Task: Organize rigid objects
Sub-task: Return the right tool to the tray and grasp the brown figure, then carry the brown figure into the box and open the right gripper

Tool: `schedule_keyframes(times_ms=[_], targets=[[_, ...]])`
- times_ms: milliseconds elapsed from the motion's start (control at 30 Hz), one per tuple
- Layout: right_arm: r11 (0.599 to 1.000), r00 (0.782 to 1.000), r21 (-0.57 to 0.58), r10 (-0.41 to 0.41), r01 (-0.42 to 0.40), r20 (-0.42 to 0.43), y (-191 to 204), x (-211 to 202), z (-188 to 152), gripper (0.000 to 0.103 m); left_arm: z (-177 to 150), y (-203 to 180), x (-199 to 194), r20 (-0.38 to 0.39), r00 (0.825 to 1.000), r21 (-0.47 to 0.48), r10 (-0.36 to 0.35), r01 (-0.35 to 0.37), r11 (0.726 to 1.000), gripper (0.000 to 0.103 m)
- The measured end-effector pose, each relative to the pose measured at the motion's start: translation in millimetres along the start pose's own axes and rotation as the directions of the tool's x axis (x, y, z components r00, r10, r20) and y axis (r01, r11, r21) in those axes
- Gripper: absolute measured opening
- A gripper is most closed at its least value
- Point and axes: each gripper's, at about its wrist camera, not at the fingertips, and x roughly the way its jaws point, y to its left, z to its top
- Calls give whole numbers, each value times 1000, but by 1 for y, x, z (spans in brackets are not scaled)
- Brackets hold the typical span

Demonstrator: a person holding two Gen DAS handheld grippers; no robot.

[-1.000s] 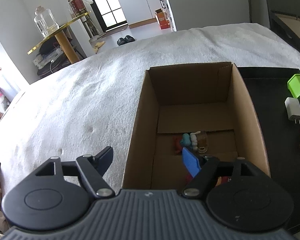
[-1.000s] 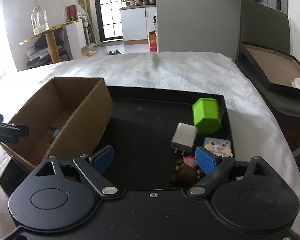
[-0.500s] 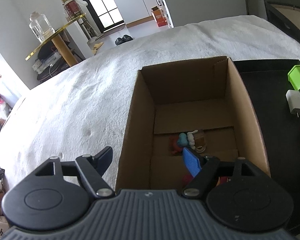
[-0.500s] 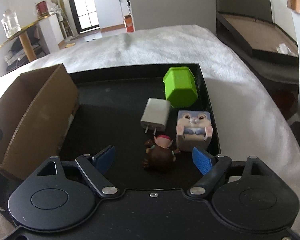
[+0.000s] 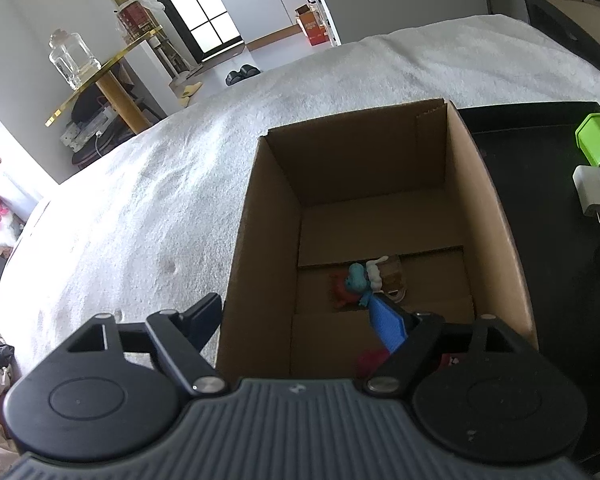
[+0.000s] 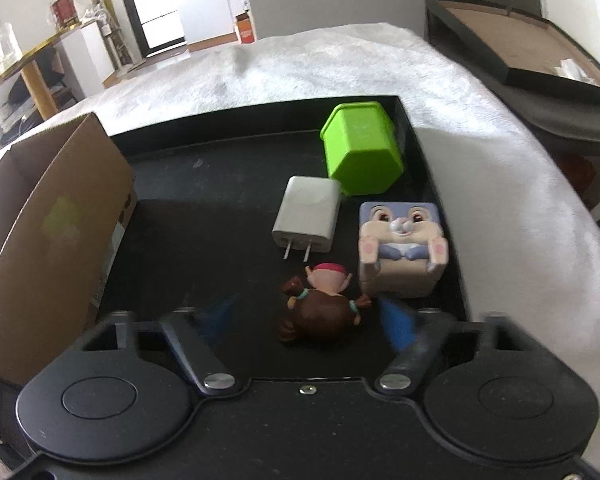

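A brown-haired doll (image 6: 320, 308) lies on the black tray (image 6: 220, 208), between the blurred blue pads of my right gripper (image 6: 306, 320). Its jaws are closing and the pads stand clear of the doll. Beyond it lie a white charger (image 6: 308, 216), a bunny cube (image 6: 400, 240) and a green box (image 6: 360, 152). My left gripper (image 5: 296, 320) straddles the left wall of the cardboard box (image 5: 492, 208), one finger outside and one inside. Its jaws are opening and hold nothing. Small toys (image 5: 360, 280) lie on the box floor.
The box (image 6: 52, 232) stands on the tray's left part, all on a white blanket (image 5: 140, 208). The charger (image 5: 592, 196) and green box (image 5: 598, 144) show at the left wrist view's right edge. A gold-edged side table with a glass jar (image 5: 74, 60) stands far left.
My right gripper has sunk and shifted right, so the doll now lies between its fingers, which have drawn closer together. The left gripper has hardly moved over the box.
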Motion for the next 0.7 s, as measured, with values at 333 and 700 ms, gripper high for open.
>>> schedule_keyframes(times_ms=[333, 700], targets=[[999, 999, -9, 36, -36, 37, -3, -18, 2, 43, 0, 0, -4, 8, 1000, -10, -4, 4, 1000, 80], [994, 987, -62, 96, -88, 127, 15, -39, 17, 43, -3, 16, -5, 19, 1000, -56, -14, 15, 998, 80]])
